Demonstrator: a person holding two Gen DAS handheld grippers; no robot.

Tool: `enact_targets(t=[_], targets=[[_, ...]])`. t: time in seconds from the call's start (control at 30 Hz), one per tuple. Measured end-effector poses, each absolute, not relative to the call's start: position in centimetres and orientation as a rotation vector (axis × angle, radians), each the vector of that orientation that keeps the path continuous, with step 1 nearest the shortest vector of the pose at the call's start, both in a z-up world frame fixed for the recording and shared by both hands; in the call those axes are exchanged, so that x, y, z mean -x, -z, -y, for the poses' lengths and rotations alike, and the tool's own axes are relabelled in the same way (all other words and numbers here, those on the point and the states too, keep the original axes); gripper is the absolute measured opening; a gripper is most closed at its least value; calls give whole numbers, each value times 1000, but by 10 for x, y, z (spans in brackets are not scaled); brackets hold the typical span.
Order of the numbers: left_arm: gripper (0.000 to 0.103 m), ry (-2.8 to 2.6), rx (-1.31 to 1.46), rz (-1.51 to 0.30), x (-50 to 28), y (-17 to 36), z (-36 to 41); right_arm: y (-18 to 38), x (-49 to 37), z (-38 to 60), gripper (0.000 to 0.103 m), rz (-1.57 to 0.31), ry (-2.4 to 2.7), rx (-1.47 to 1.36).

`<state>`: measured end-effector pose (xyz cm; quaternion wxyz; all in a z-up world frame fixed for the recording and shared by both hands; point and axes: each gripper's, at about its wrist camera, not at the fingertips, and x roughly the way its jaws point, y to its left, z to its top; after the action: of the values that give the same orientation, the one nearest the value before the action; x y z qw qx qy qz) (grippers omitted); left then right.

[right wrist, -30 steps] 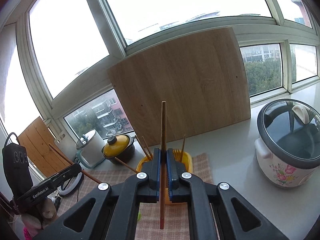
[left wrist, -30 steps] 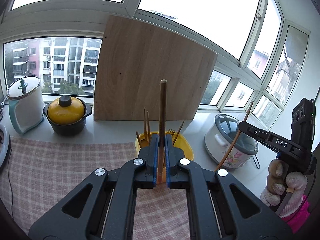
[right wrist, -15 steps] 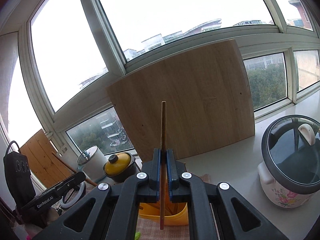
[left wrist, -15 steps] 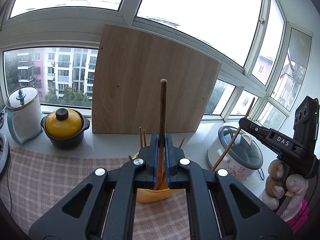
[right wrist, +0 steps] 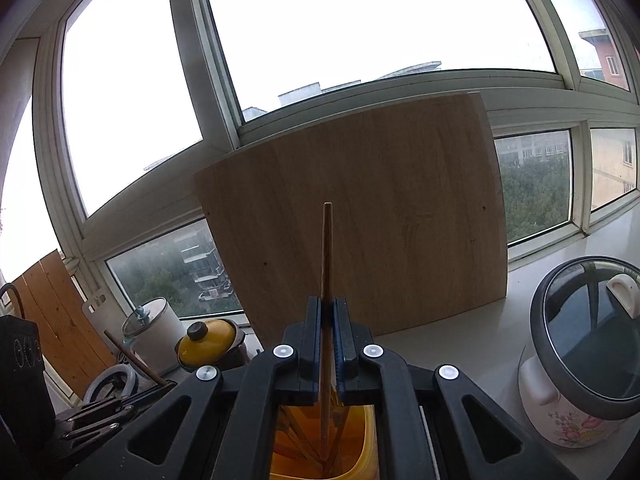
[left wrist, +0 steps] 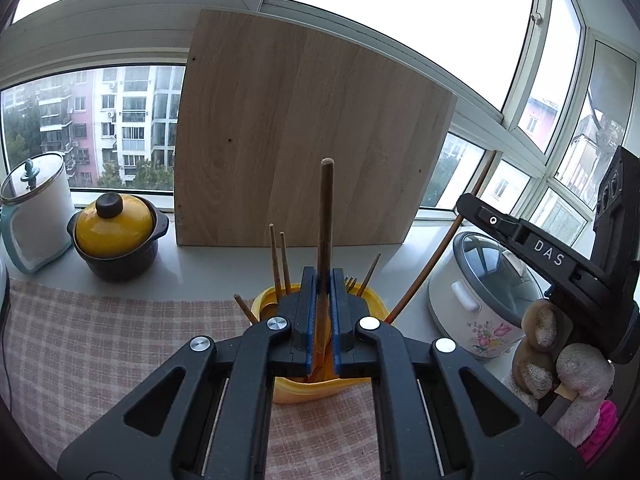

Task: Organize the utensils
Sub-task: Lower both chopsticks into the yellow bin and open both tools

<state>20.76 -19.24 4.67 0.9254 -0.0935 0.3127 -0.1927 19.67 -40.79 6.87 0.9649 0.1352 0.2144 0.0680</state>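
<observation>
Daylight only, entering through the window panes; overcast sky blown out to flat white from 10 to 2 o'clock in both views. Wooden board backlit yet evenly toned, grain legible. Shadows soft, weak. Black gripper bodies at 6 o'clock underexposed, little detail. Strong fisheye bowing of window frames toward the rims; dark vignette in the corners. Focus sharp centrally; no motion blur evident.

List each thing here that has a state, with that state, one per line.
Left tool: shut on a brown wooden chopstick, upright.
Right tool: shut on a thin wooden chopstick, lower end inside the yellow plastic utensil holder.
Floral white rice cooker: glass lid on.
Black pot with yellow lid: covered.
</observation>
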Motion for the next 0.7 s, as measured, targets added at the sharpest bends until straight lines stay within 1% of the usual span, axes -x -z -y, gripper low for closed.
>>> enact_targets(t=[0.37,0.7], targets=[[4,422,200,-700,-207,-28,197,-31,-197,400,3,-486,-157,-252],[4,432,164,-723,-195,-20,202,-21,-187,400,3,-536,-191,-279]])
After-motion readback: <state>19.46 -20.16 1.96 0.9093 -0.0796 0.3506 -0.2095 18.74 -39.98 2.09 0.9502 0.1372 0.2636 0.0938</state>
